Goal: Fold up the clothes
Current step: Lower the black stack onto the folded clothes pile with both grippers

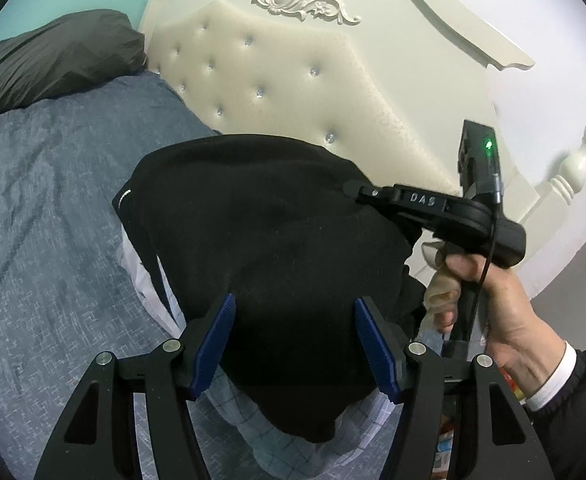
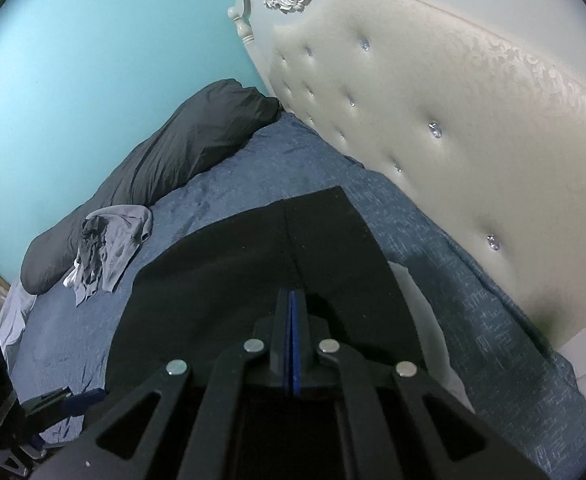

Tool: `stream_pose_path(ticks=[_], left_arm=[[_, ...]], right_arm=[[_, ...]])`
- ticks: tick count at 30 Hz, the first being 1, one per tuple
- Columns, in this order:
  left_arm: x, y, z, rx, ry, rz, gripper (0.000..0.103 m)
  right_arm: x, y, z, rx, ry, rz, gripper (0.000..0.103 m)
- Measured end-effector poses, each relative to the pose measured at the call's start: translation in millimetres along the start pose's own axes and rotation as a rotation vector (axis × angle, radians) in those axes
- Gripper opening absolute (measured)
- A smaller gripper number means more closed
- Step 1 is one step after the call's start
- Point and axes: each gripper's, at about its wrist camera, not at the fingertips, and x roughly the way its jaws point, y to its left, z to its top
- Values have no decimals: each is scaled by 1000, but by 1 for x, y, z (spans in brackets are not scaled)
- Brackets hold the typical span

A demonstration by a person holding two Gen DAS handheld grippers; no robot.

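The left gripper (image 1: 293, 344) hangs with its jaws spread wide above a black garment (image 1: 269, 240), gripping nothing. The right gripper (image 2: 293, 312), in a hand (image 1: 493, 300), is pinched closed on that garment's edge. It lies on a pale checked cloth (image 1: 249, 412) on the blue bedspread (image 1: 53, 184) beside the headboard (image 2: 433, 100).

Left claw (image 1: 293, 340) gapes above black garment (image 1: 261, 232) on the bed (image 1: 53, 200).

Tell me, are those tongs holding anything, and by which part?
The right tongs are shut on the black garment, pinching its far edge. The left tongs are open above it, holding nothing.
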Motion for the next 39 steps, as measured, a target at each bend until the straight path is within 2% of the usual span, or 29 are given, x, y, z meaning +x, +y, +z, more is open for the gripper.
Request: stream_pose_path(ticks=[5,10,14,20,22,24,28,33,39], left_arm=[[-6,4,-2,-13,3,2,66],[-12,2,1,-7,-2,3,66],[-23,-4,8,13,-27,3,66],[-23,-4,13,32,-33,33,66],[-17,-1,7,29,-13,40,66],[-9,2,-1,27,13,40,66],[-13,2,-2,20,-1,40,66],[-19,3,1,9,-36,37,66],[-14,9,-3,-22,-36,34,66]], right_arm=[[-18,-3,13,16,-67,-10,0],[-13,-9,7,16,-27,-44,0],[-37,-5,3,22,-92,-12,0],[-58,24,-15,-74,-100,46,0],[-53,25,-26,-94,-86,32,0],[-49,18,-35,-73,-90,33,0],[-43,10,-46,-46,-97,44,0],[-61,13,-46,-47,-150,56,0],[-54,7,-64,-47,-142,45,0]])
